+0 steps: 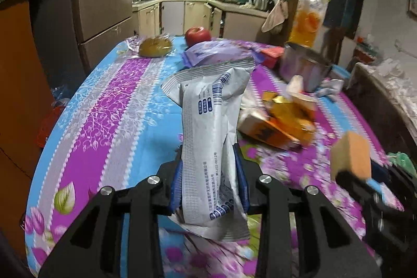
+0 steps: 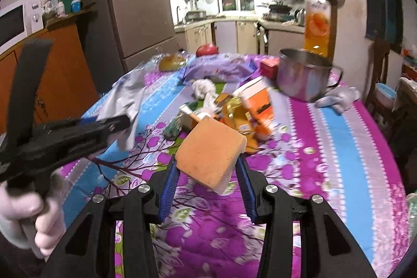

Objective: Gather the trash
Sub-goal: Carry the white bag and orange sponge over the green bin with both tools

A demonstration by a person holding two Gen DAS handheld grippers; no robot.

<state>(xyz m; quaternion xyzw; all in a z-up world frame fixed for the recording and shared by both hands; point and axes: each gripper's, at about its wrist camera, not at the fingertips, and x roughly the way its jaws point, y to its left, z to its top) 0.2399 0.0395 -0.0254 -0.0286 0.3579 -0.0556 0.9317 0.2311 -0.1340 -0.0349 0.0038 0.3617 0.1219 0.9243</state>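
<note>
Left wrist view showed the left gripper clamped on a white printed wrapper, raised above the floral tablecloth. Right wrist view showed the right gripper pinching one orange sponge. Both pieces appeared lifted and ready for carrying to a bin, which neither camera showed. Beyond lay a heap of orange and gold packaging, one purple packet, one steel pot, one juice bottle and one apple.
</note>
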